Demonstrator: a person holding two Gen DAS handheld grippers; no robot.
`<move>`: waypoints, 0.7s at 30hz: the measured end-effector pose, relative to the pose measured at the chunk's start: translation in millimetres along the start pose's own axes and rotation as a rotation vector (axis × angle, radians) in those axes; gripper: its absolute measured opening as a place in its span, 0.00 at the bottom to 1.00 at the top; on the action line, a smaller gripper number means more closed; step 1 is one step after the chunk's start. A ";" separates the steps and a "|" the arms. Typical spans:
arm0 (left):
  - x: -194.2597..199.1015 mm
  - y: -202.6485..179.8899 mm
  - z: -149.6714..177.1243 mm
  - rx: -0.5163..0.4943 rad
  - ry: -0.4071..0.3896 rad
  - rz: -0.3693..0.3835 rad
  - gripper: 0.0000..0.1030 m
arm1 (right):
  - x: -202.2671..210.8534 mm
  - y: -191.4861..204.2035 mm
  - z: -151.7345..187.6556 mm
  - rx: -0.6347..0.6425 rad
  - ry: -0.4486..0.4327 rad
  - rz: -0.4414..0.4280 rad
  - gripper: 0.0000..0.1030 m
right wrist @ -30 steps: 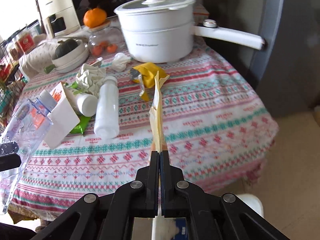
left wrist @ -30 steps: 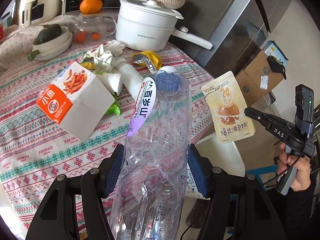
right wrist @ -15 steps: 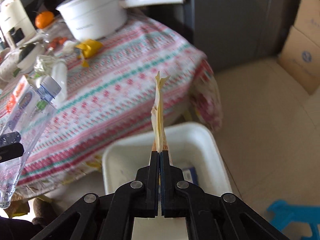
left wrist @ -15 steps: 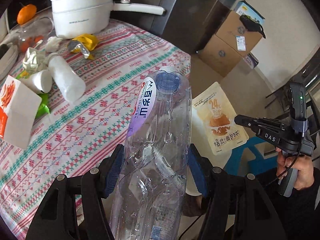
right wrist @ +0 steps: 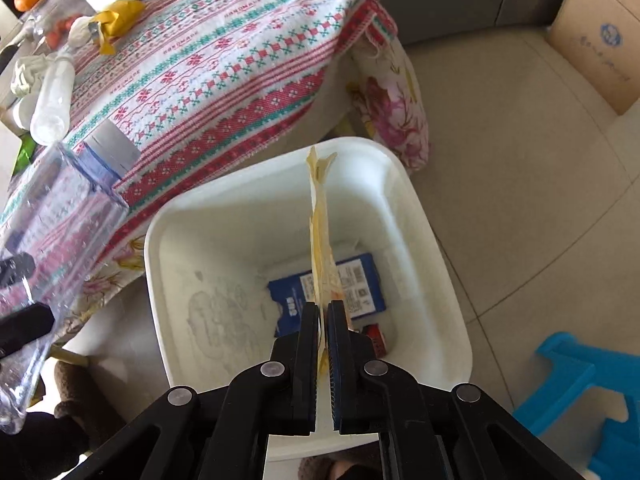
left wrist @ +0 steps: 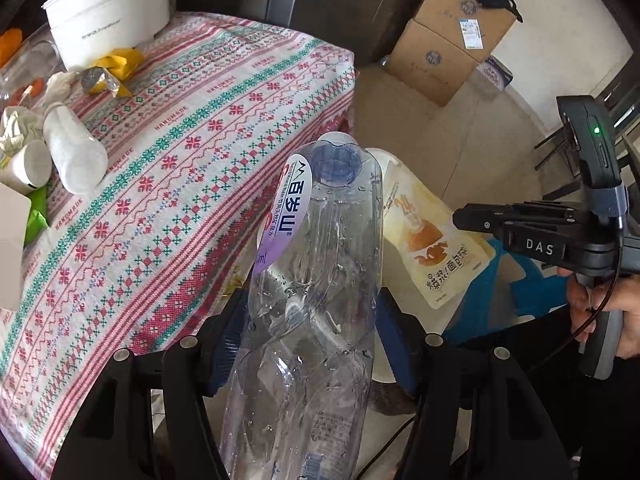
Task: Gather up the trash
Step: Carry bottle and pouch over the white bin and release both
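Left gripper (left wrist: 312, 320) clamped on clear water bottle (left wrist: 308, 300) at frame centre beside the table edge; right gripper (right wrist: 323, 316) jaws opening, snack pouch (right wrist: 320, 232) between them, over white bin (right wrist: 440, 264) mid-frame.

Over the white bin (right wrist: 404, 184), the right gripper (right wrist: 322, 320) is opening, a yellow pouch (right wrist: 320, 216) edge-on between its jaws.

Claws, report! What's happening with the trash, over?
Left claw gripping clear plastic bottle. Right claw opening, yellow snack pouch above white bin. Nothing blocking.
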State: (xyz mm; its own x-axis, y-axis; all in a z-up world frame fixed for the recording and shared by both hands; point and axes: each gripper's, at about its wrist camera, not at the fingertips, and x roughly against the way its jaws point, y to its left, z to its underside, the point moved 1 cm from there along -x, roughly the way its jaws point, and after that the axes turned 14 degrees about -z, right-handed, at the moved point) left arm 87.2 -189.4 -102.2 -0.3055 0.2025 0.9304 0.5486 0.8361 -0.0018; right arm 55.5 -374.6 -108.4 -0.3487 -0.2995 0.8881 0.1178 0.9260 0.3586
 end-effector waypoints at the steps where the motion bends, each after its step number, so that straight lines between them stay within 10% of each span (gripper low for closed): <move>1: -2.1 -2.1 -0.3 -0.005 0.004 0.001 0.64 | 1.7 -2.0 -0.7 -0.010 -0.004 -0.004 0.10; 4: -9.6 -9.4 -2.3 -0.022 0.014 -0.002 0.64 | 9.7 -7.5 0.0 -0.040 -0.031 -0.012 0.39; 21: -59.1 -72.9 -25.8 -0.165 0.020 -0.002 0.66 | 31.5 -23.5 -7.5 -0.075 -0.107 0.027 0.47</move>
State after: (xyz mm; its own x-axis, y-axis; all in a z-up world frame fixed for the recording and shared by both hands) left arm 85.4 -275.4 -147.6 -0.2917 0.1896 0.9375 0.6688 0.7412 0.0582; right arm 48.8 -407.6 -86.6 -0.4410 -0.2448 0.8635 0.1966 0.9124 0.3591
